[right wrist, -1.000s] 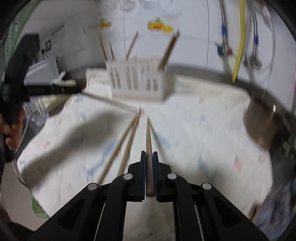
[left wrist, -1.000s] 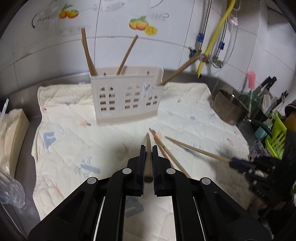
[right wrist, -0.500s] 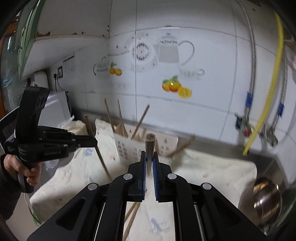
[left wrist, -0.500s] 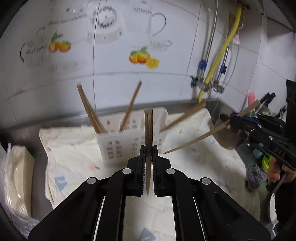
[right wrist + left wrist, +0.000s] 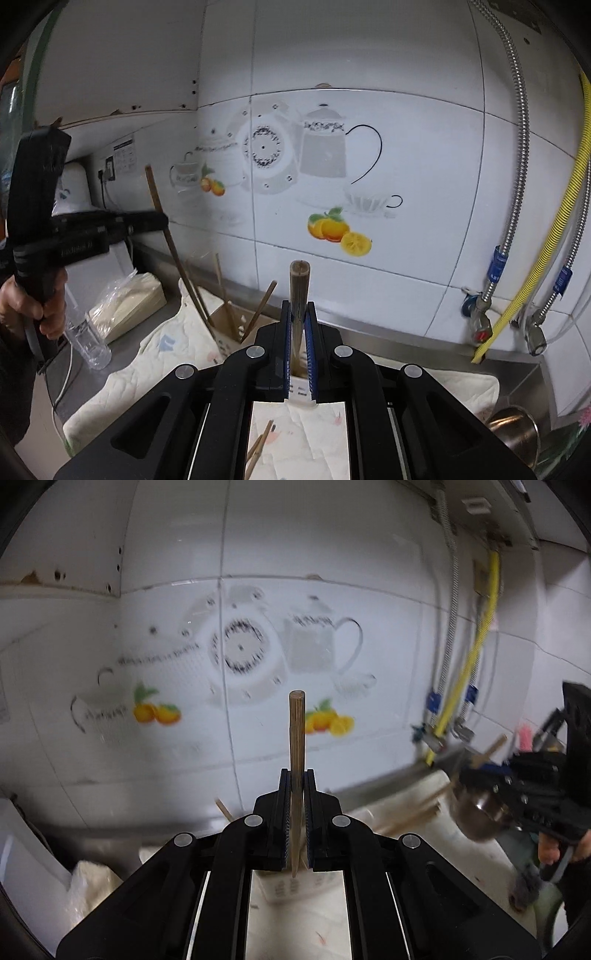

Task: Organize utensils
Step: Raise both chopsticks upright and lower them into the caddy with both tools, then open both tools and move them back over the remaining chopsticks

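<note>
The left tool (image 5: 296,786) was pinched shut on a chopstick (image 5: 297,738) held straight up, tip down, so it could drop into the white holder (image 5: 291,888) just under it. The right tool (image 5: 298,317) also squeezed a chopstick (image 5: 298,284) upright over that holder (image 5: 225,332), where other sticks already stood. A few more chopsticks (image 5: 258,448) lay on the cloth (image 5: 129,373) on the bench, waiting.

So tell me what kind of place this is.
Most likely a home kitchen counter: tiled wall printed with teapots and oranges, water valves on hoses, a steel pot, and a chopstick holder.
</note>
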Motion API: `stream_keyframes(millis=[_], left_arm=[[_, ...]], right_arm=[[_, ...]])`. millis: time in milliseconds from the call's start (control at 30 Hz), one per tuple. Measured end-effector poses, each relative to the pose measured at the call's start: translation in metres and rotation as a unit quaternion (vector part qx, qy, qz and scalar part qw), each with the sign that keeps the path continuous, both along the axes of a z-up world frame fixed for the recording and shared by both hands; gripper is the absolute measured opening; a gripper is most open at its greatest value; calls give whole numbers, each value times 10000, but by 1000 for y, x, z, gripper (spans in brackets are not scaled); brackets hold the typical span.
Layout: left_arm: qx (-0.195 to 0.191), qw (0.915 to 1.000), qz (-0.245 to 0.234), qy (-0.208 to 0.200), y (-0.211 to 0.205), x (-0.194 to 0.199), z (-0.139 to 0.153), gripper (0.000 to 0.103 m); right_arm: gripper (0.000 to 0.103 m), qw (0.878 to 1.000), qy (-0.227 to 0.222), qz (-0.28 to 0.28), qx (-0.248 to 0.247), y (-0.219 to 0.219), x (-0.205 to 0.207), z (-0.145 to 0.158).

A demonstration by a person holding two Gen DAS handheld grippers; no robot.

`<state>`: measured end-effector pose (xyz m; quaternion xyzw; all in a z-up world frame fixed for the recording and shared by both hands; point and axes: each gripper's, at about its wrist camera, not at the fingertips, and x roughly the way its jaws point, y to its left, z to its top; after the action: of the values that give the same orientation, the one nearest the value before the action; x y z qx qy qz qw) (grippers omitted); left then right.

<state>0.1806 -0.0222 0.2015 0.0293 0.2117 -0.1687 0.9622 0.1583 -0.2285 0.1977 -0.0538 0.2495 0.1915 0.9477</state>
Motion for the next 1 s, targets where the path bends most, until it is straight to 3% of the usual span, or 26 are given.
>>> stream_keyframes(millis=[167,433,533,633,700,767,900,1000], left_arm=[[-16,9998,169,99,2,29,-9,6],[-43,9979,209,616,5,49,-56,6],[-78,9971,228,719,7,50,-67,12],[-48,9969,257,735,9,44,-73,31],[8,9974,327,647,10,36,-73,52],[-6,9978,328,579,12,28,-72,58],[18,9982,406,436,15,6,-72,84],[41,9979,532,372,19,-15,-79,96]], right_arm=[[7,9998,181,2,6,7,24,-10],[7,9983,558,14,-193,22,45,-43],[7,9975,669,6,-240,24,49,-54],[8,9974,675,-53,-225,23,49,-60],[9,9977,639,-72,-214,22,46,-60],[21,9983,527,-132,-222,20,39,-57],[28,9992,360,-148,-85,16,18,-50],[35,9996,197,-181,-85,16,-6,-51]])
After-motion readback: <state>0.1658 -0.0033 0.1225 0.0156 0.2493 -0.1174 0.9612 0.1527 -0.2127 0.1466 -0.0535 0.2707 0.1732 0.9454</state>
